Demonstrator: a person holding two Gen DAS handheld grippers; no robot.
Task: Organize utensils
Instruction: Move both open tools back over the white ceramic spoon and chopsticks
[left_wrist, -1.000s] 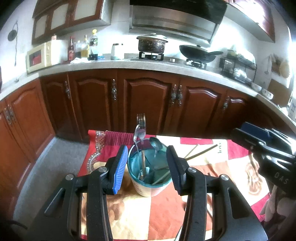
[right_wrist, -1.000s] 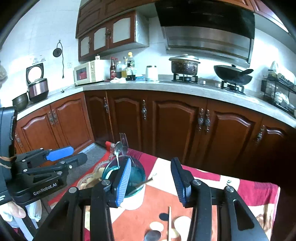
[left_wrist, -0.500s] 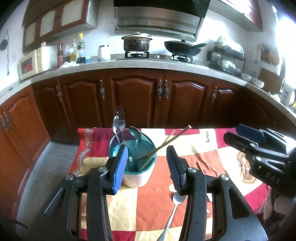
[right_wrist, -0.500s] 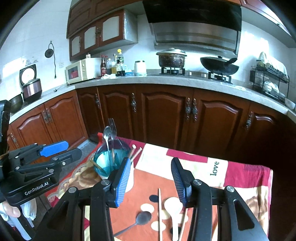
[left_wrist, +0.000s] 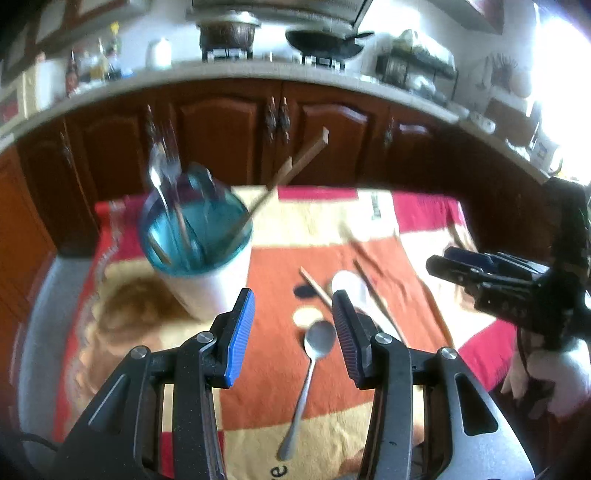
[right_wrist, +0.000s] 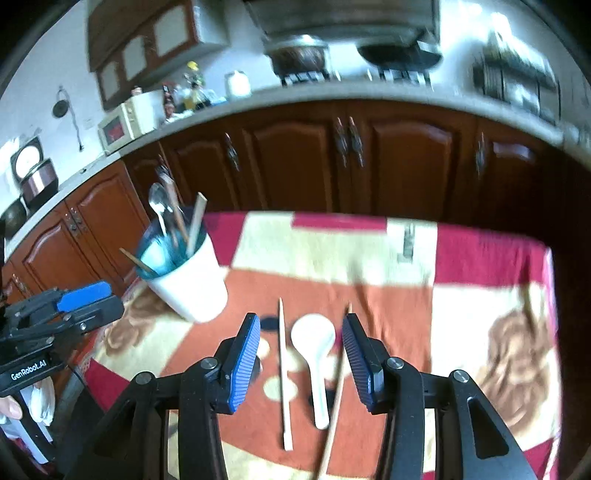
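A white cup with a teal inside (left_wrist: 207, 258) (right_wrist: 184, 273) stands on the patterned cloth and holds a fork, spoons and chopsticks. Loose on the cloth lie a metal spoon (left_wrist: 312, 373), a white ceramic spoon (right_wrist: 316, 354) (left_wrist: 349, 286) and two wooden chopsticks (right_wrist: 283, 373) (right_wrist: 338, 391). My left gripper (left_wrist: 293, 332) hangs open above the metal spoon, right of the cup, with nothing between its fingers. My right gripper (right_wrist: 301, 354) is open over the white spoon and chopsticks. Each gripper shows at the edge of the other's view.
The cloth-covered table (right_wrist: 480, 258) ends at its far edge before dark wooden cabinets (right_wrist: 406, 155). Behind them, the counter carries a microwave (right_wrist: 123, 122), bottles, a pot and a wok. A hand shows at the lower left of the right wrist view.
Both grippers have come down and tilted toward the table. The cup slid left in both views, and the loose spoons and chopsticks now lie between and below the fingers.
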